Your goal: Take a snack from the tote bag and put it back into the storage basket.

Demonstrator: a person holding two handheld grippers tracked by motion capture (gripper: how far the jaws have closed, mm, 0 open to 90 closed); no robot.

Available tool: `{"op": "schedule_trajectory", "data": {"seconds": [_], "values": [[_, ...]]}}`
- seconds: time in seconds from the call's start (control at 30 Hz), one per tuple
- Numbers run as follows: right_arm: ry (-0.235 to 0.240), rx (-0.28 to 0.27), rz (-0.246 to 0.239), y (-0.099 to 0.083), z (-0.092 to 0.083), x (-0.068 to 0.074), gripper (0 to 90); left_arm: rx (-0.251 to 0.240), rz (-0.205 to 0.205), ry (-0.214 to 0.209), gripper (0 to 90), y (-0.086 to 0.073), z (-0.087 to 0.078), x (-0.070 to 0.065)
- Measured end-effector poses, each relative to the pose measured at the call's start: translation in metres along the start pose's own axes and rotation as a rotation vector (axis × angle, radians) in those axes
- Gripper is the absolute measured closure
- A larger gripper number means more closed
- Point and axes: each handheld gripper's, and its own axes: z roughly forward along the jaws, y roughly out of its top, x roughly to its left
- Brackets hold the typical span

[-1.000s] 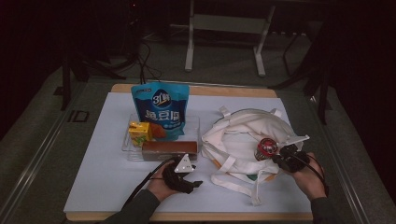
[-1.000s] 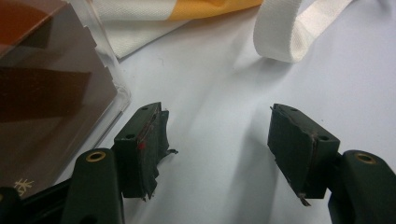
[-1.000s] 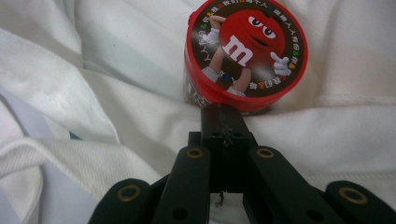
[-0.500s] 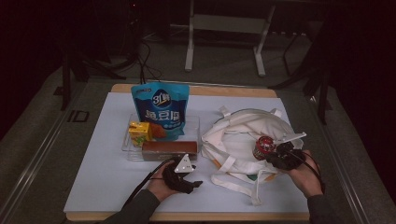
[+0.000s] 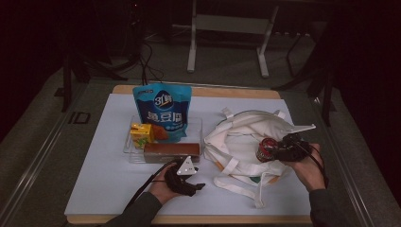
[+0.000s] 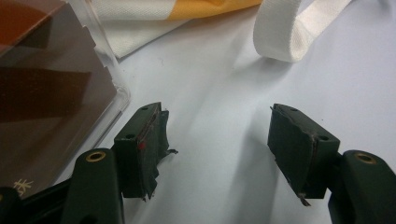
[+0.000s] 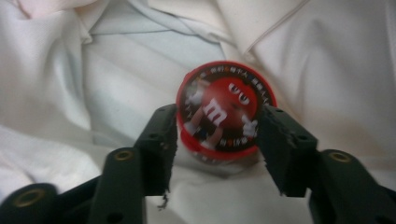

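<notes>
So far my right claw point(image 7: 215, 140) has just been opening around the candy tub point(image 7: 225, 111), now lying in the tote point(image 5: 239, 137); my left claw point(image 6: 219, 140) waits apart, snacks remain in the tray point(image 5: 128, 145).

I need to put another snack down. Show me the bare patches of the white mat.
The white mat lies bare left of the clear tray, and along the far edge right of the blue pouch. It is crowded between the tray and the tote bag, where the left gripper rests.
</notes>
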Motion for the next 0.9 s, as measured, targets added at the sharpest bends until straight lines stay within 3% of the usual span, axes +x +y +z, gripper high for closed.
{"op": "schedule_trajectory", "data": {"seconds": [0.4,0.67,0.9], "values": [[-0.014,0.046,0.001,0.011,0.016,-0.004,30.0,0.003,0.000,0.000,36.4,0.000,0.000,0.000],[0.008,0.043,0.029,0.012,0.023,-0.009,26.7,0.003,-0.001,0.000,36.4,0.000,0.000,0.000],[0.013,0.079,0.029,0.010,0.033,-0.008,23.8,0.002,-0.001,0.000,36.4,0.000,0.000,0.000]]}}
